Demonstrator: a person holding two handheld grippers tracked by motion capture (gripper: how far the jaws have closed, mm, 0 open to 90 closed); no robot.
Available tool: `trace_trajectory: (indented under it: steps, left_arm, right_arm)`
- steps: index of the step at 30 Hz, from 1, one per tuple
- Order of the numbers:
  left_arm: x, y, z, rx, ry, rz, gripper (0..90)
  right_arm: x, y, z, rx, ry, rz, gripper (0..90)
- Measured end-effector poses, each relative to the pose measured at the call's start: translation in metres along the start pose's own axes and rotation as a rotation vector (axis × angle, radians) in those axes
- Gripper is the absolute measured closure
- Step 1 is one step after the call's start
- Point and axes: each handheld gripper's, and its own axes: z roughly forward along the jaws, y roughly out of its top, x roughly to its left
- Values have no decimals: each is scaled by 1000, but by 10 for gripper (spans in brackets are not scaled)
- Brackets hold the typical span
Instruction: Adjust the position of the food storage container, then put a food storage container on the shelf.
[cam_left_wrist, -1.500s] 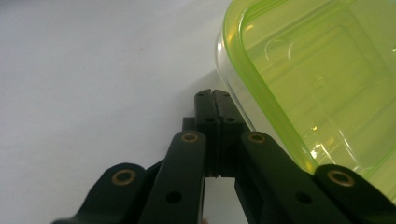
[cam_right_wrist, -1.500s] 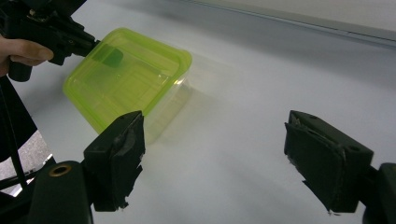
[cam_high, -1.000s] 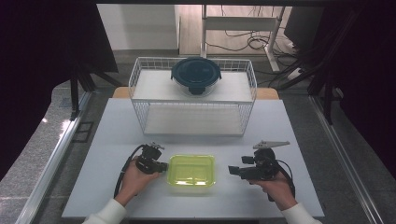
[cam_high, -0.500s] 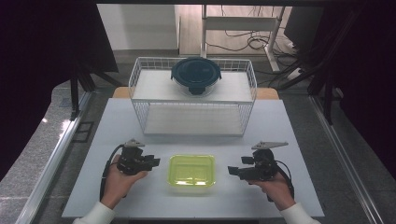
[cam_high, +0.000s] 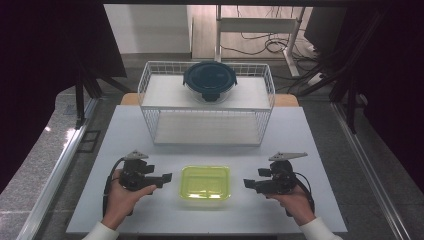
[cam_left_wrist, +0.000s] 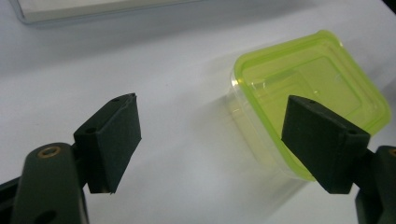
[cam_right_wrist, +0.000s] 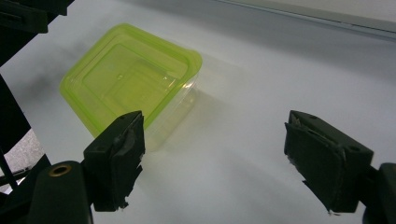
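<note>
A clear box with a lime-green lid (cam_high: 205, 182) stands on the white table (cam_high: 310, 135) between my two grippers. My left gripper (cam_high: 167, 177) sits just left of it, pointing at it; its jaws have just been opening and now stand wide with nothing between them. In the left gripper view the open left gripper (cam_left_wrist: 212, 105) faces bare table, with the green-lidded box (cam_left_wrist: 313, 79) beyond the right jaw. My right gripper (cam_high: 247, 184) rests to the box's right, open and empty. In the right gripper view the right gripper (cam_right_wrist: 215, 119) has the box (cam_right_wrist: 126, 77) ahead of its left jaw.
A white wire rack (cam_high: 207, 107) stands at the back of the table, with a round container with a dark blue lid (cam_high: 209, 80) on its top shelf. Beyond the table's far edge are a floor and cables.
My left gripper has pulled back to the left from the box's left edge and risen a little, and its jaws have gone from shut to wide open. The right gripper has stayed still.
</note>
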Motion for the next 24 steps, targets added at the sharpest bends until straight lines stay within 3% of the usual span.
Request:
trace_trajectory:
  steps: [11,24]
  left_arm:
    - [-2,1,-2,1,-23,-25,226]
    - [-7,2,4,12,-62,-42,276]
  right_arm:
    - [2,0,2,-31,25,26,198]
    - [5,0,8,-47,14,38,233]
